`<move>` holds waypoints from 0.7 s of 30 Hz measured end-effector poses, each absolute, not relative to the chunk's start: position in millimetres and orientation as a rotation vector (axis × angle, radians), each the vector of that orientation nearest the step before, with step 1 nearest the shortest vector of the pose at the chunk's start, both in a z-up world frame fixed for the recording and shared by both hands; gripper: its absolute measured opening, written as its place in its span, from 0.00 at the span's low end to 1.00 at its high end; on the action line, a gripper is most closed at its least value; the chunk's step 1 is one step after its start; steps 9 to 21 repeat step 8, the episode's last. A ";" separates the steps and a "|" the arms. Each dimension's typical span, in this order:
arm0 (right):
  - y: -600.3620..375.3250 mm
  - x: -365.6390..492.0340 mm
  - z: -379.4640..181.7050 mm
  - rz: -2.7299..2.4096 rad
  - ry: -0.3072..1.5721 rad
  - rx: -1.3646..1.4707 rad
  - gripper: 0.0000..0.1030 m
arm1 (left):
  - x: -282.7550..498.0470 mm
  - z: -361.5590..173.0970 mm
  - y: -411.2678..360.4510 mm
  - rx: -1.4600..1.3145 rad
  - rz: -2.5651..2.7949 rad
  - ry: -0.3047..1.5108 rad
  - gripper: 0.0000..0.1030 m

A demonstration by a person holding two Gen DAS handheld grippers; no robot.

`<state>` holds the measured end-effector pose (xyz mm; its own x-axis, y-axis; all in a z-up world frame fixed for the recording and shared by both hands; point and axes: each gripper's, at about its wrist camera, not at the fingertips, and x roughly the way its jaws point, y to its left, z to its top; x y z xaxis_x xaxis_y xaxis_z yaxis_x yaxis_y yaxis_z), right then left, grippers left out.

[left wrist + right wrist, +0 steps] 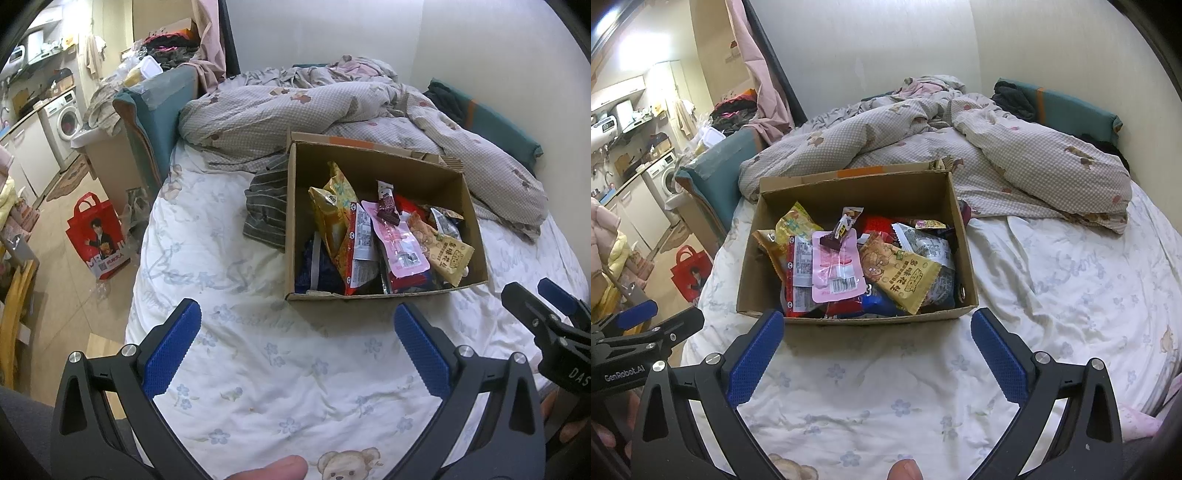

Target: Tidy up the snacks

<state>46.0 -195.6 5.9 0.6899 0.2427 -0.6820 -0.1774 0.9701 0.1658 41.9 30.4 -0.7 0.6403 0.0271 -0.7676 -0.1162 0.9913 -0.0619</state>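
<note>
An open cardboard box (pixel 413 166) (pixel 849 184) stands on the bed, holding several snack packets: a pink packet (pixel 397 240) (pixel 836 266), a yellow peanut packet (pixel 445 254) (pixel 899 273), a gold packet (pixel 332 206) and a small brown bar (pixel 387 206) (pixel 844 227) on top. My left gripper (pixel 297 343) is open and empty, over the sheet in front of the box. My right gripper (pixel 877 350) is open and empty, just short of the box's near wall. Each gripper shows at the edge of the other's view.
The bed has a white flowered sheet (pixel 258 387) and a crumpled checked duvet (pixel 332 110) behind the box. A striped garment (pixel 266 206) lies left of the box. A red bag (pixel 98 236) stands on the floor at the left. Teal cushions line the bed's edges.
</note>
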 end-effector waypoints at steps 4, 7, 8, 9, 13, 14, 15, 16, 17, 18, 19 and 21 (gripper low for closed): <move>-195.3 47.1 5.1 0.238 0.776 0.090 1.00 | 43.2 -0.2 30.8 -0.106 0.078 0.870 1.00; -195.3 46.2 6.4 0.243 0.764 0.096 1.00 | 42.5 0.4 31.4 -0.102 0.082 0.857 1.00; -196.2 46.1 7.2 0.245 0.758 0.099 1.00 | 43.4 0.0 32.1 -0.103 0.080 0.858 1.00; -196.2 46.1 7.2 0.245 0.758 0.099 1.00 | 43.4 0.0 32.1 -0.103 0.080 0.858 1.00; -196.2 46.1 7.2 0.245 0.758 0.099 1.00 | 43.4 0.0 32.1 -0.103 0.080 0.858 1.00; -196.2 46.1 7.2 0.245 0.758 0.099 1.00 | 43.4 0.0 32.1 -0.103 0.080 0.858 1.00; -196.2 46.1 7.2 0.245 0.758 0.099 1.00 | 43.4 0.0 32.1 -0.103 0.080 0.858 1.00; -196.2 46.1 7.2 0.245 0.758 0.099 1.00 | 43.4 0.0 32.1 -0.103 0.080 0.858 1.00; -196.2 46.1 7.2 0.245 0.758 0.099 1.00 | 43.4 0.0 32.1 -0.103 0.080 0.858 1.00; -196.2 46.1 7.2 0.245 0.758 0.099 1.00 | 43.4 0.0 32.1 -0.103 0.080 0.858 1.00; -196.2 46.1 7.2 0.245 0.758 0.099 1.00 | 43.4 0.0 32.1 -0.103 0.080 0.858 1.00; -196.2 46.1 7.2 0.245 0.758 0.099 1.00 | 43.4 0.0 32.1 -0.103 0.080 0.858 1.00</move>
